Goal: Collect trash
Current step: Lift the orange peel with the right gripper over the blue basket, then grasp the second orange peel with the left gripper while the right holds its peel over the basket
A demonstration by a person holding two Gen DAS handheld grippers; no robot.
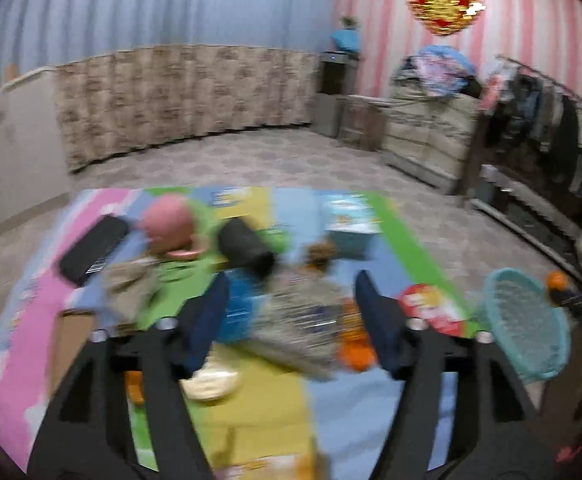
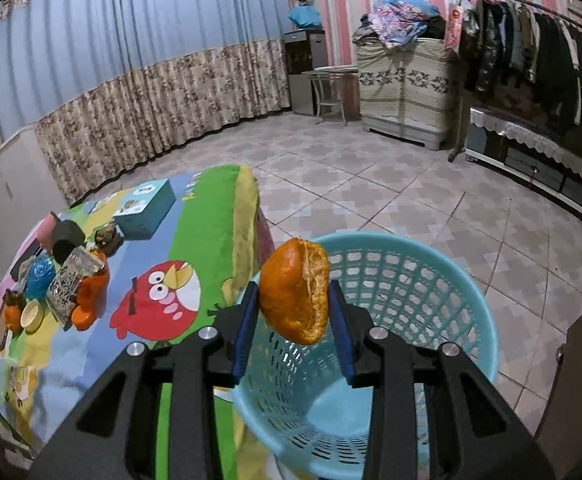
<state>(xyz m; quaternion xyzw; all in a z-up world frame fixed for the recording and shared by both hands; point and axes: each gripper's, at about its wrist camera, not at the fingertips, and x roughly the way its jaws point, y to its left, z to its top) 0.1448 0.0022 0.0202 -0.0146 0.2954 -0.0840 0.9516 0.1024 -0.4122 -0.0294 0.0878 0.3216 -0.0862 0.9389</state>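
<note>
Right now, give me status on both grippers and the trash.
Right gripper shut on orange peel, above teal basket. Left gripper open, empty, over table clutter. Nothing blocking the drop.

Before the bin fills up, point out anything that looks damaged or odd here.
The orange peel pinched in the right gripper over the blue basket is torn, with pale pith showing on one side. On the table, the wrappers and cups sit in a jumbled heap.

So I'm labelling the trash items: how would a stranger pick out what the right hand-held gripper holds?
Find the turquoise lattice basket on the floor beside the table. The right hand-held gripper hangs over it, clamping an orange peel, the only orange thing off the table.
</note>
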